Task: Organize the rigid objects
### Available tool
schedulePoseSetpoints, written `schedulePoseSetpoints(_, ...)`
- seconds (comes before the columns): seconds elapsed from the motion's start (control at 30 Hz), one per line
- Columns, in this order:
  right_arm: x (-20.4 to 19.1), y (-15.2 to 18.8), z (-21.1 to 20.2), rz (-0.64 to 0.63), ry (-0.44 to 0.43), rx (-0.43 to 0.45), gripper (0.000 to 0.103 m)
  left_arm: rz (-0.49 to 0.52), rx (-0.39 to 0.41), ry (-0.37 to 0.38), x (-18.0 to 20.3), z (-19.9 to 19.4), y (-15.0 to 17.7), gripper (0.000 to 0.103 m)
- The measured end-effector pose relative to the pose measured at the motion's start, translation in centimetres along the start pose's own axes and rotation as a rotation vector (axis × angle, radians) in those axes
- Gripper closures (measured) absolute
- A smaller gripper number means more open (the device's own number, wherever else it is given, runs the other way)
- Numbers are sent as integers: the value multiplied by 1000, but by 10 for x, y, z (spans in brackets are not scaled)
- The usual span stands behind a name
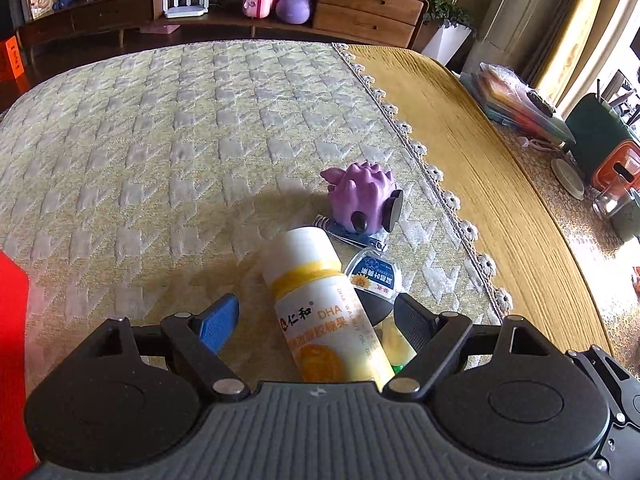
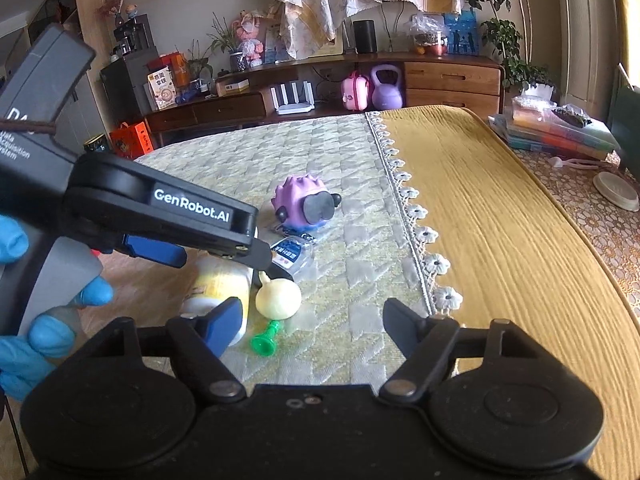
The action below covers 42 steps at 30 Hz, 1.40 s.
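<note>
mostly quilted cloth [image 1: 168,128], a wooden cabinet [image 2: 448,80] behind.
left claw [image 1: 316,320] spread around a lying bottle [image 1: 320,300], pads clear; right claw [image 2: 312,320] spread, empty, a purple toy [image 2: 304,204] ahead of it.

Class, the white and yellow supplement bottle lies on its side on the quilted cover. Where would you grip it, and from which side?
Grip the supplement bottle across its round labelled body, coming from above. It lies flat, so its curved sides face the pads. The left hand-held gripper already straddles it, jaws open.
</note>
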State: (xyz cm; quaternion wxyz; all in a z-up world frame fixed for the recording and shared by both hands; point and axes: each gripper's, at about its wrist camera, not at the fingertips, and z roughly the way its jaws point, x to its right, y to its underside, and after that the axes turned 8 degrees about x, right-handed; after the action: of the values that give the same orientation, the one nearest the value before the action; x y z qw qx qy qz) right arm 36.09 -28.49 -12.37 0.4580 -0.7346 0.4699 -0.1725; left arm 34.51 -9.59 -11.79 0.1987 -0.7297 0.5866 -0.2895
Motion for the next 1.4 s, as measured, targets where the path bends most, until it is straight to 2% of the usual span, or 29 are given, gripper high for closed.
schedulePoseSetpoints(0.27,-4,2,22,9,-33,-26,43,-47,-8,5,-14,5,2,18)
schedulePoseSetpoints(0.47,-14,2,32,-3,-52,-38,52,-68,-3,14,-27,2,4,19)
schedulePoseSetpoints(0.63,-22,1,37,-22,-52,-39,61,-71,7,52,-31,-4,5,32)
schedulePoseSetpoints(0.8,-26,1,35,-22,-31,-40,69,-27,25,75,-25,-11,6,51)
schedulePoseSetpoints(0.87,-24,0,35,-17,-19,-41,74,-16,29,79,-23,-14,6,53)
schedulePoseSetpoints(1.4,-35,-2,-4,16,-5,-35,74,7,6,66,-34,-44,19,57)
